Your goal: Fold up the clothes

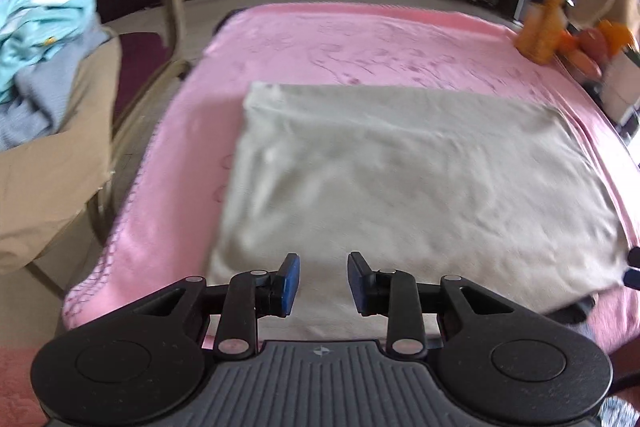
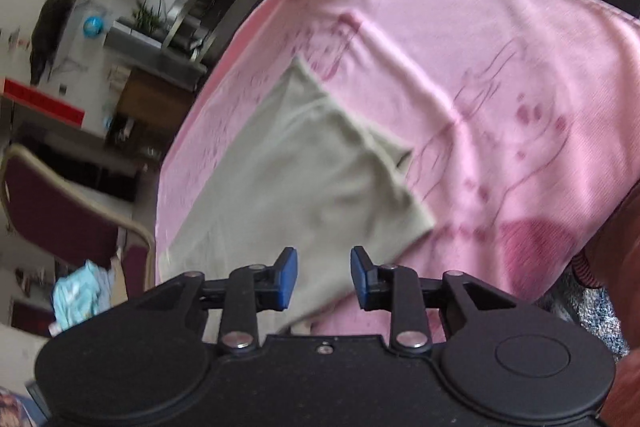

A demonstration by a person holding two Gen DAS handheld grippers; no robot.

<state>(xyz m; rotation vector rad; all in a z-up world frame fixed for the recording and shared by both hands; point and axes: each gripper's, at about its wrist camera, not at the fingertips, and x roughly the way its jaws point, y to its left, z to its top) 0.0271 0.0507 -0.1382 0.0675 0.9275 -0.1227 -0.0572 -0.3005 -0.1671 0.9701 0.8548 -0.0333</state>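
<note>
Your left tongs (image 1: 323,273) sit nearest the lens, jaws apart by a modest gap with nothing between the blue pads, hanging just over the near edge of the grey garment (image 1: 400,187). Your right tongs (image 2: 324,277) stand the same way, narrowly parted and empty, above the garment's near right corner (image 2: 280,187); their tips also show at the right margin of the left view.

Largest first: the bench under its pink cloth (image 1: 360,39) carries everything, and the grey garment lies across the middle of it, reaching close to the near edge and the right edge. It already forms a flat rectangle with fairly straight sides, so I judge at least one fold is done. From the right wrist view a doubled flap shows at its far right corner, slightly untidy. What looks left for you is a further fold to make it compact, then the next piece.

That next piece would likely come from the heap of light-blue clothes (image 1: 36,47) on the chair (image 1: 140,59) off the bench's left side, still unfolded.

At the far right corner stands an orange bottle (image 1: 548,11) beside some orange items I cannot make out; no container with visible contents can be told
</note>
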